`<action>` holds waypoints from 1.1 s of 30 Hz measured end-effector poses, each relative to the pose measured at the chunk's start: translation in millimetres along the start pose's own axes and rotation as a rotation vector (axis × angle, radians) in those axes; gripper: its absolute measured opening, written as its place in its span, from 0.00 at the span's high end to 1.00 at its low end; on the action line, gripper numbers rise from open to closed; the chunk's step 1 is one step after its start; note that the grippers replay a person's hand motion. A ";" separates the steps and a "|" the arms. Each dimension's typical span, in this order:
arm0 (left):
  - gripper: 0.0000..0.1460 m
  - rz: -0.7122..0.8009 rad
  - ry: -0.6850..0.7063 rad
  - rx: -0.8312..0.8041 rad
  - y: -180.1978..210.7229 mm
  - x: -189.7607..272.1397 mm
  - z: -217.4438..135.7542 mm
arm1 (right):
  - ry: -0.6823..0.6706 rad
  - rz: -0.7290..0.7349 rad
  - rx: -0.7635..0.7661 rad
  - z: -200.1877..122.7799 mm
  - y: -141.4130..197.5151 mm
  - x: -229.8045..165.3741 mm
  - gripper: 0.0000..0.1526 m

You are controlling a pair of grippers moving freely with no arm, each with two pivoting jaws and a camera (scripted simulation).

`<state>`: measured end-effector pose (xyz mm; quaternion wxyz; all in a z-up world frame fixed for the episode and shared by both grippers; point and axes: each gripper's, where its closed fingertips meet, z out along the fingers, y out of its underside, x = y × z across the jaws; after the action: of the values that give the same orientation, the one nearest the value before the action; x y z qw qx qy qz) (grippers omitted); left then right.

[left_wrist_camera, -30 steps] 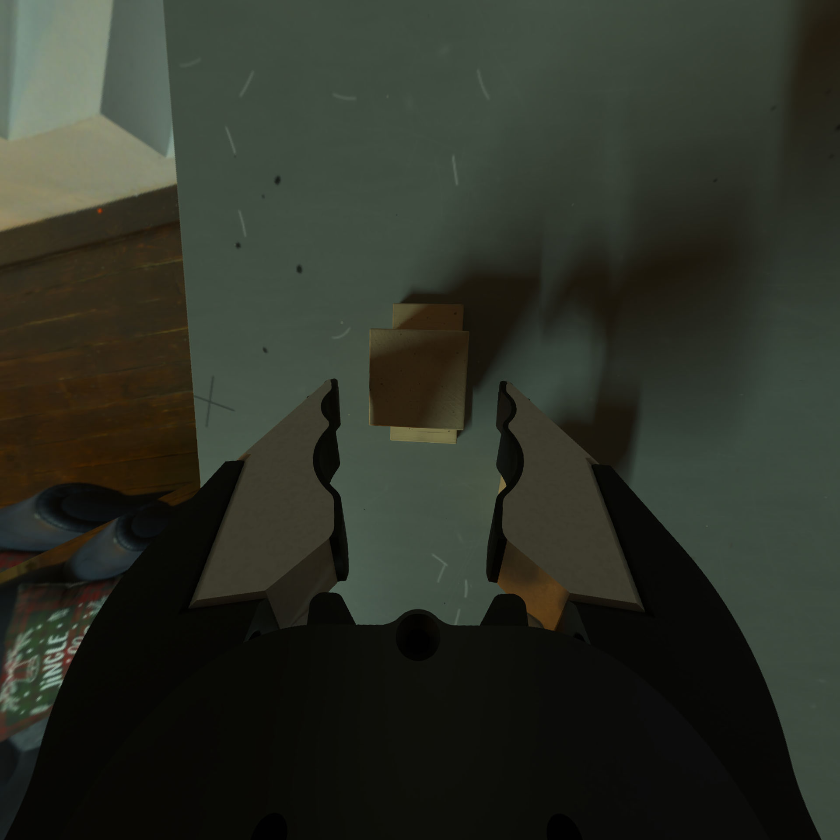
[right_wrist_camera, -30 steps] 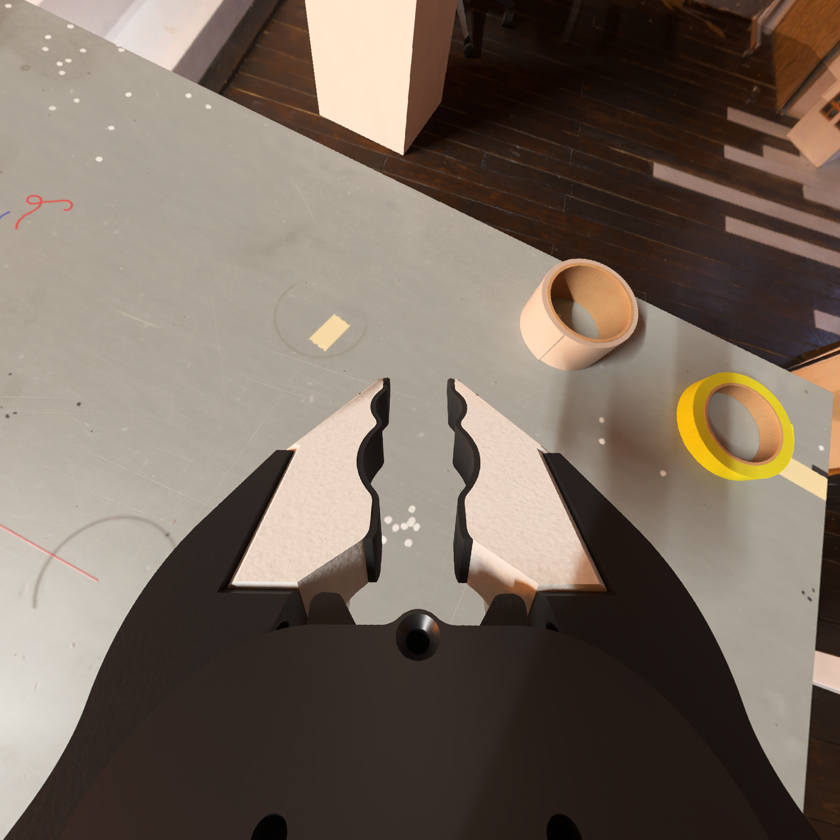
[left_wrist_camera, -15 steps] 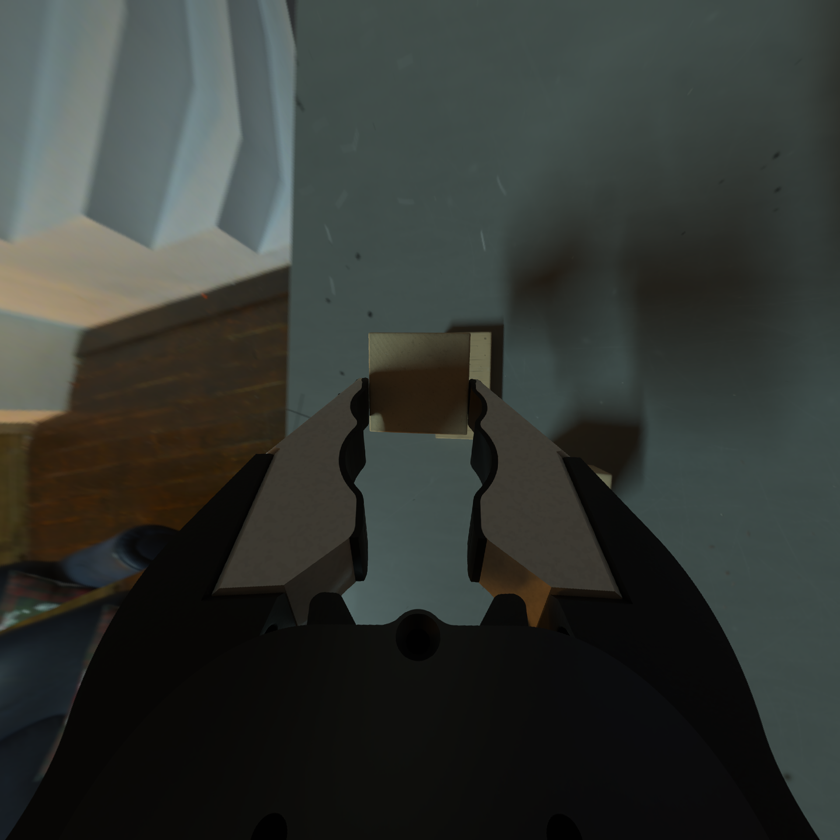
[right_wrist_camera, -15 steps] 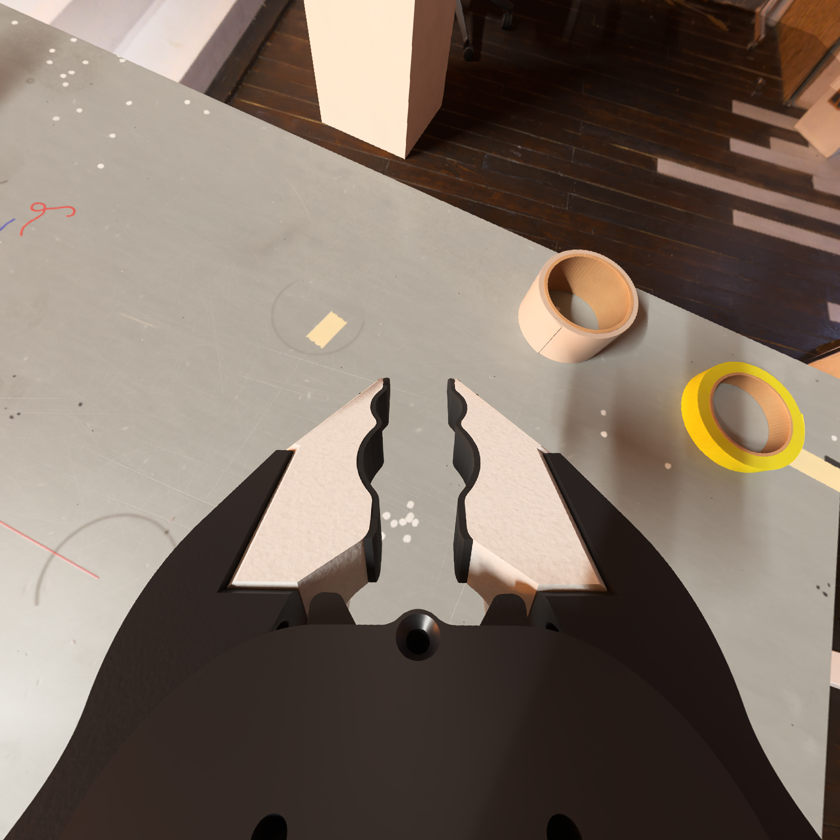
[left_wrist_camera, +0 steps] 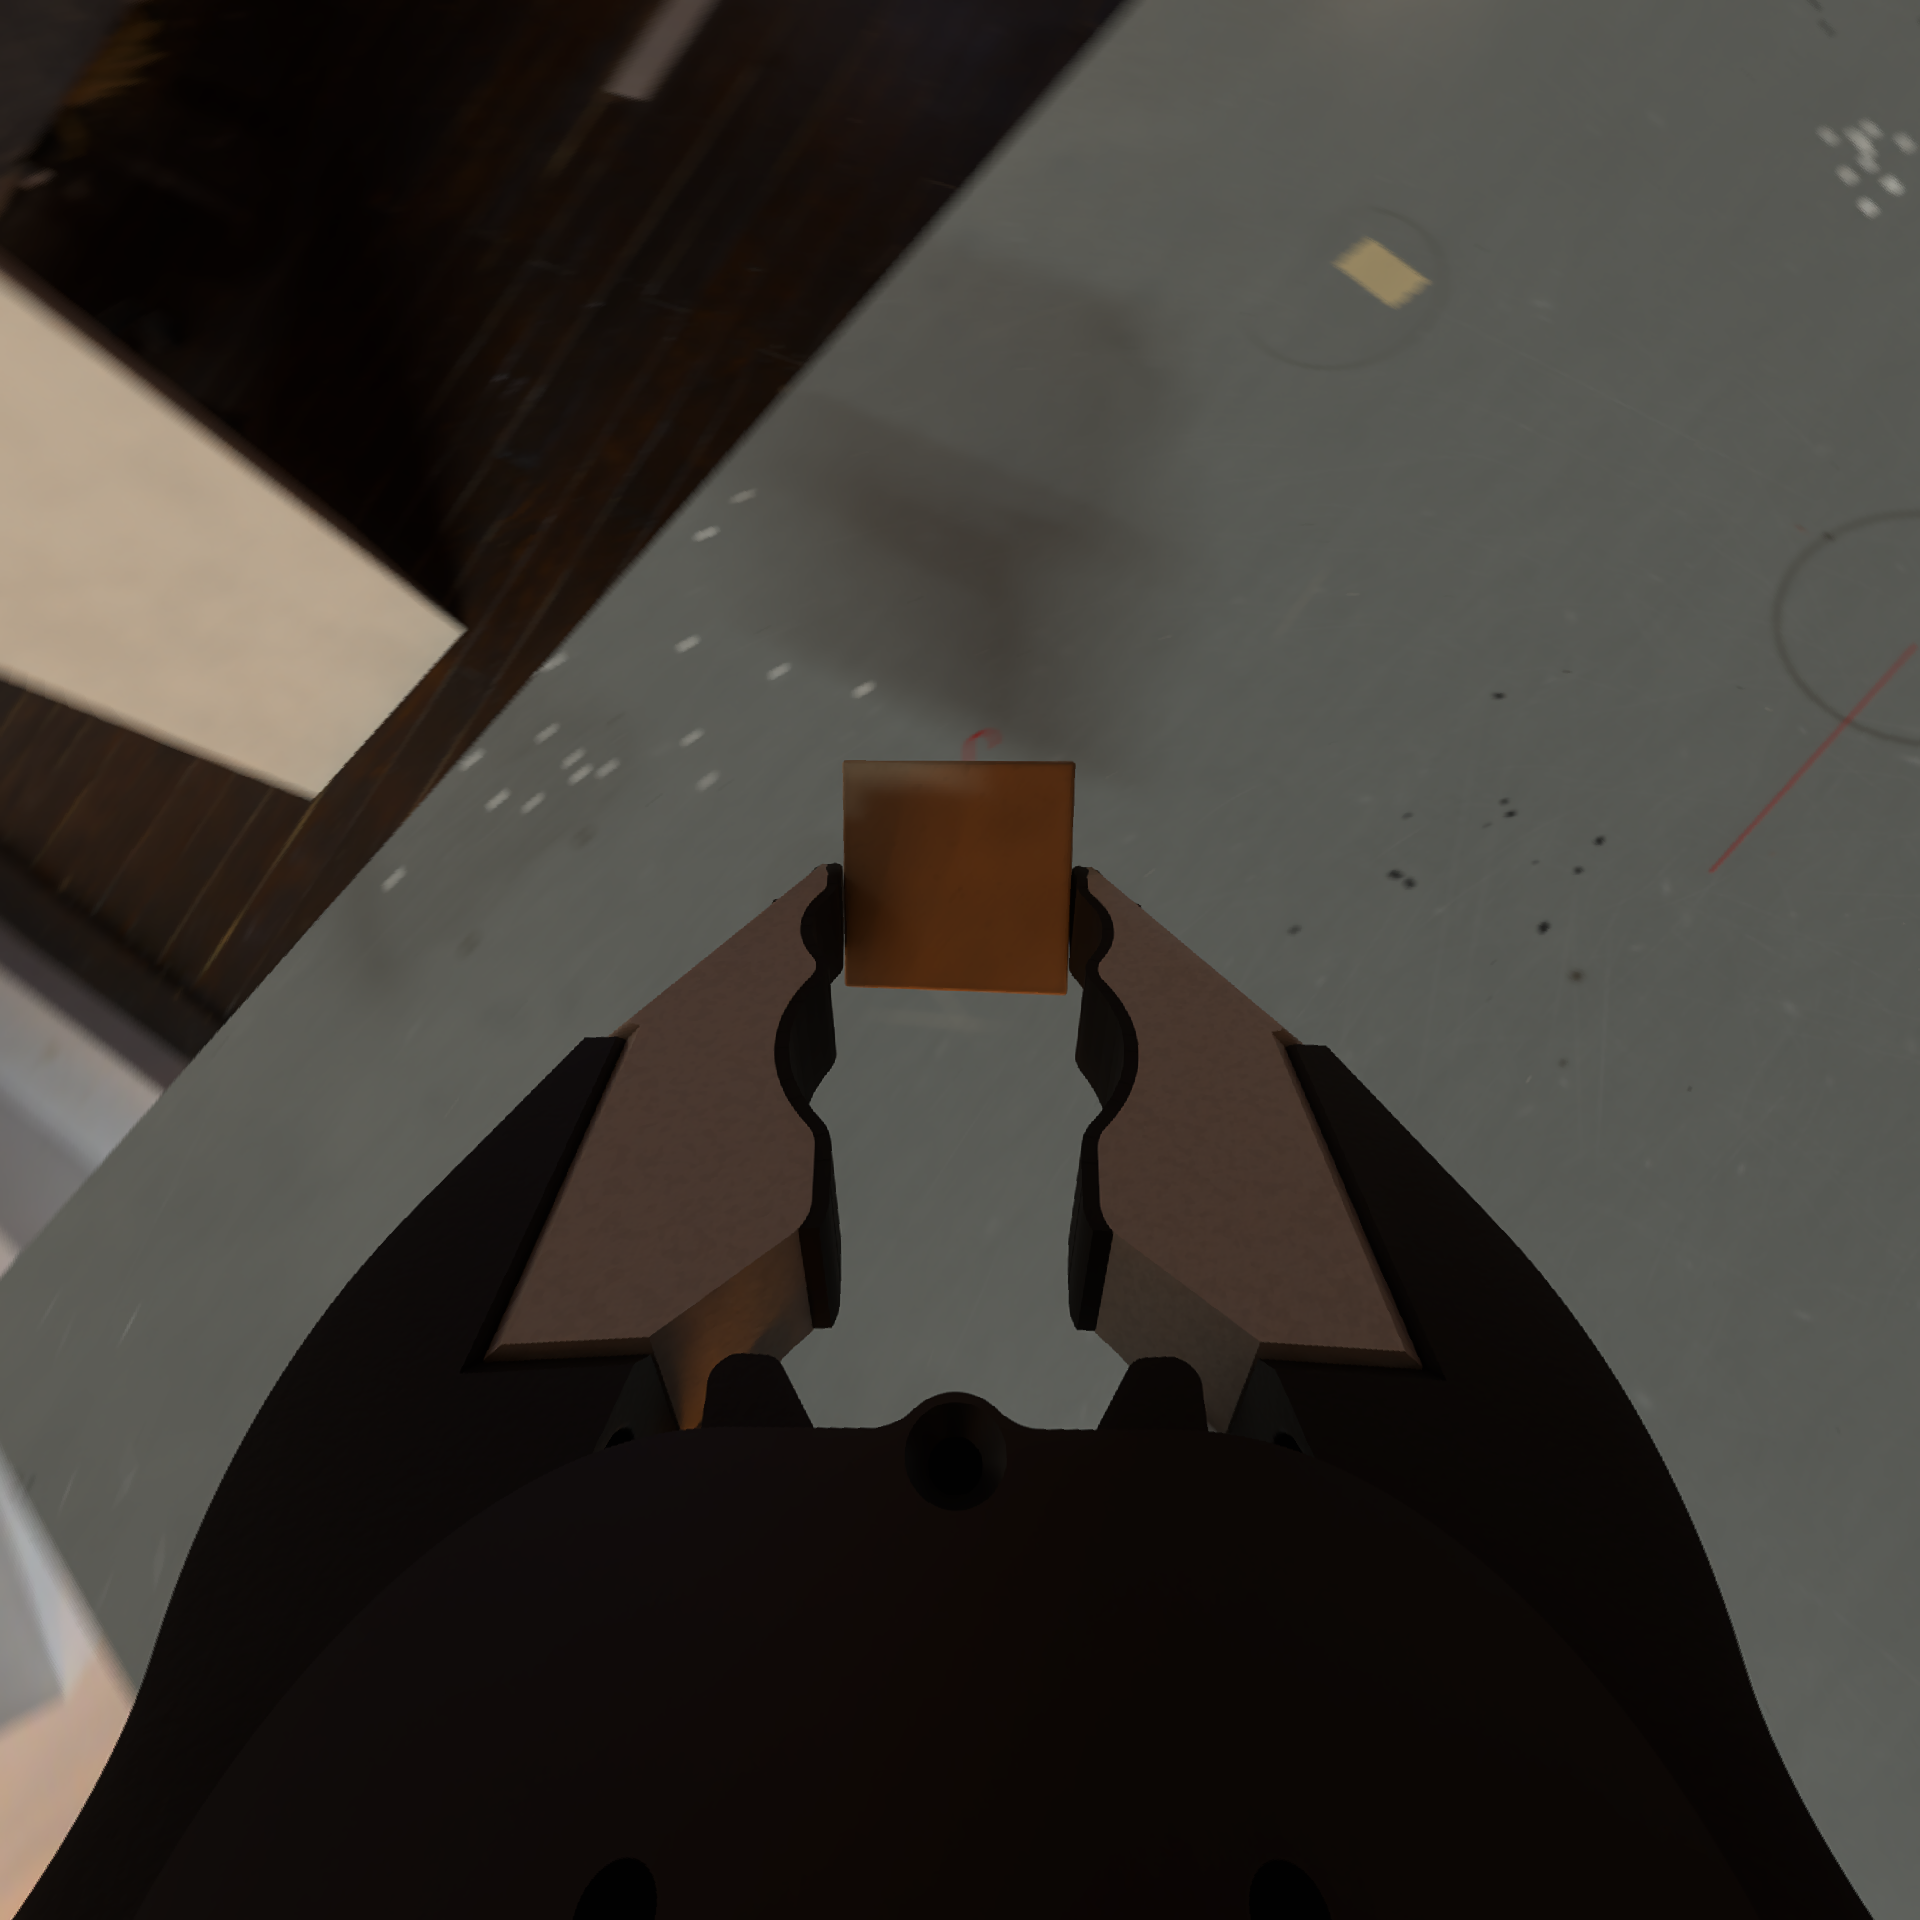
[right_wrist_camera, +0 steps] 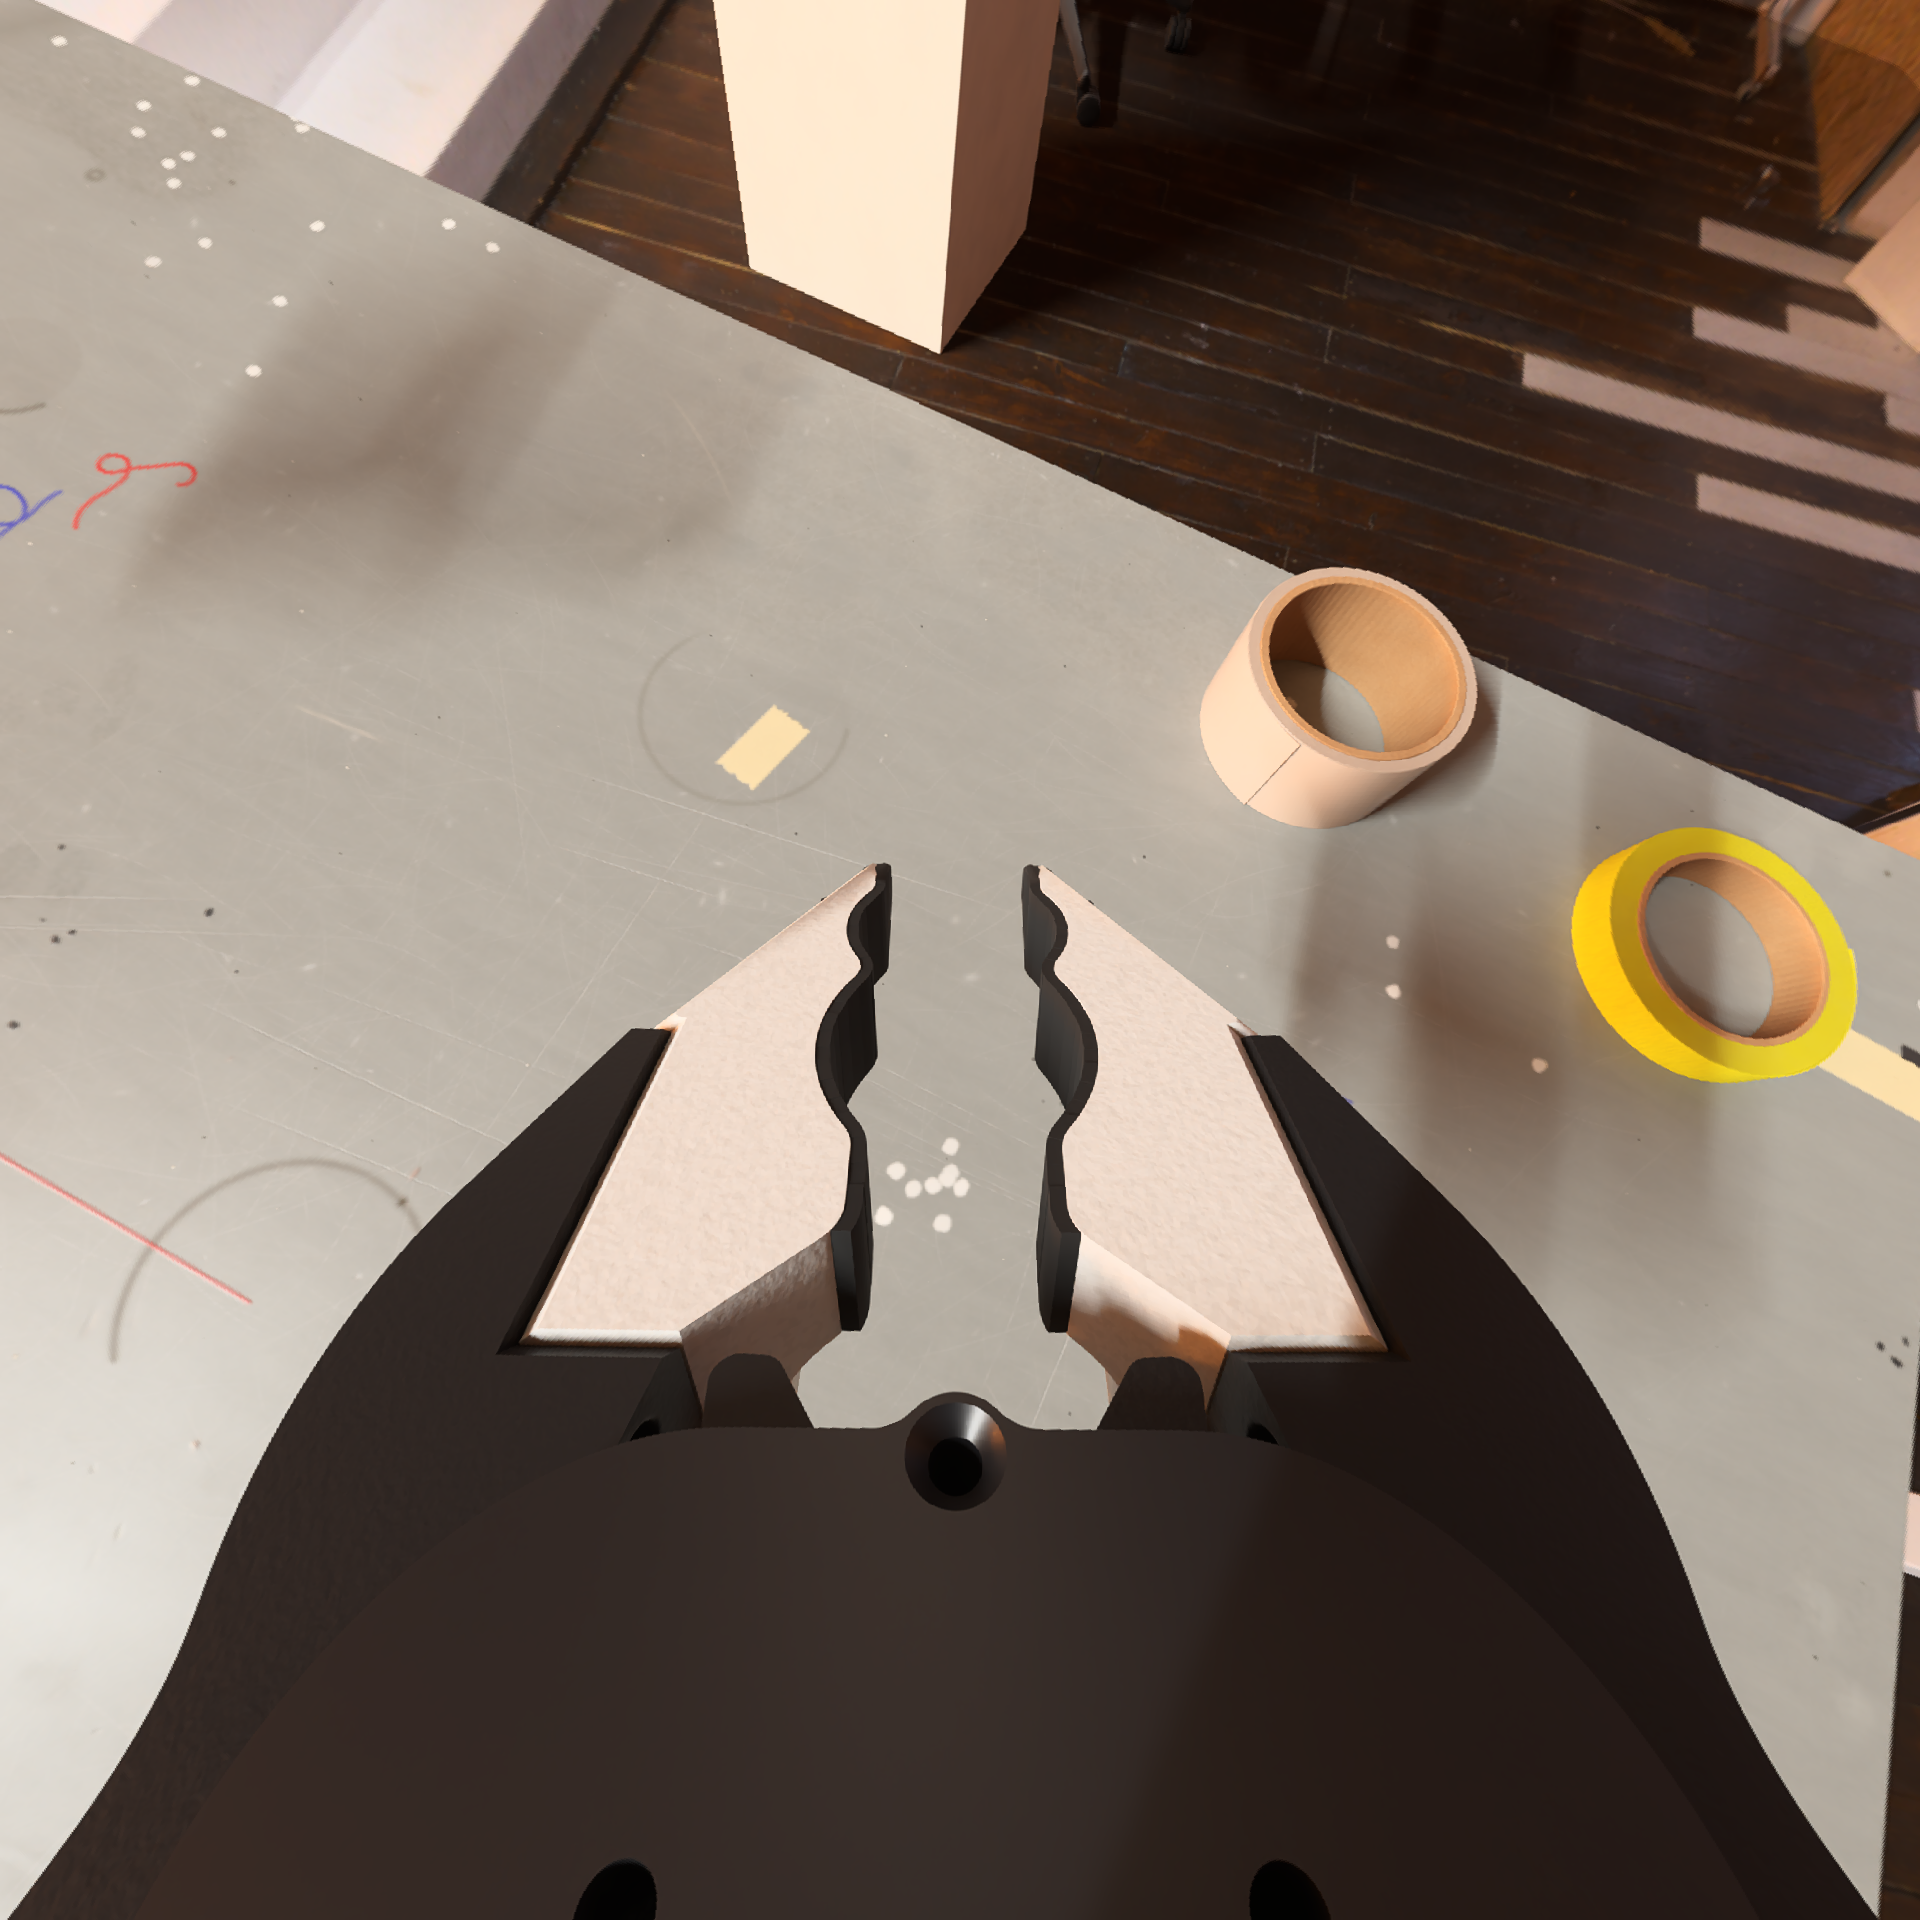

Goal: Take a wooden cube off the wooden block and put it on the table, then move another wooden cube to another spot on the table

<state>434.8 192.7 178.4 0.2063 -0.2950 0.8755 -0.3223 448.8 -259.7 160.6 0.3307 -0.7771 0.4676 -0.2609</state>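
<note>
Wooden cube [left_wrist_camera: 957,876]: lower faces hidden between jaws

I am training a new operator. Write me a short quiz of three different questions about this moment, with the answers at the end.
1. True or false: the left gripper is shut on a wooden cube.
2. Multiple choice: what does the right gripper hold? A) the yellow tape roll B) the beige tape roll C) nothing
3. Fill in: both tape rolls lie on the grey ____, near its edge.

Key
1. True: the jaws press the cube's two sides.
2. C: its jaws stand apart with only bare table between them.
3. table
</note>
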 end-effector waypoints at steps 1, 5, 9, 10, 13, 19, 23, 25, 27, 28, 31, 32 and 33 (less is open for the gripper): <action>0.70 0.042 0.035 -0.014 -7.5 15.5 21.8 | -0.003 0.004 0.002 -0.2 -0.8 -0.4 0.84; 0.70 0.186 0.171 -0.075 -21.7 68.7 102.9 | -0.021 -0.001 0.026 -1.7 -3.0 -2.0 0.84; 0.70 0.368 0.264 -0.104 -34.3 104.6 154.3 | -0.038 0.013 0.036 -0.3 -1.4 -0.4 0.84; 0.70 0.391 0.289 -0.113 -37.5 111.2 163.5 | -0.040 0.015 0.033 0.4 -0.2 0.5 0.84; 0.70 0.468 0.358 -0.135 -46.3 126.4 184.2 | -0.040 0.019 0.026 1.8 2.2 2.6 0.84; 0.70 0.554 0.437 -0.208 -51.3 139.7 208.8 | -0.053 0.018 0.040 1.8 1.2 2.1 0.84; 0.70 0.614 0.432 -0.256 -49.3 137.0 220.7 | -0.059 0.006 0.027 3.6 2.7 0.9 0.84; 0.70 0.613 0.440 -0.281 -47.2 135.6 223.9 | -0.059 0.000 0.022 4.2 2.7 0.5 0.84; 0.70 0.618 0.452 -0.286 -46.1 134.5 225.7 | -0.063 -0.001 0.026 4.4 1.6 -0.2 0.84; 0.70 0.629 0.448 -0.281 -46.0 133.4 226.6 | -0.065 -0.002 0.029 4.3 1.1 -0.6 0.84; 0.70 0.651 0.450 -0.269 -45.5 131.4 228.2 | -0.067 -0.003 0.032 4.7 0.4 -1.0 0.84; 0.70 0.651 0.456 -0.268 -45.1 131.2 228.6 | -0.068 -0.003 0.031 5.0 0.4 -1.1 0.84; 0.70 0.652 0.460 -0.268 -44.6 130.9 229.1 | -0.069 -0.003 0.030 5.3 0.5 -1.2 0.84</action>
<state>481.2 -21.3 24.6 0.0565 0.0531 0.9805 -0.1806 451.8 -257.4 156.7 0.3577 -0.7814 0.4508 -0.2414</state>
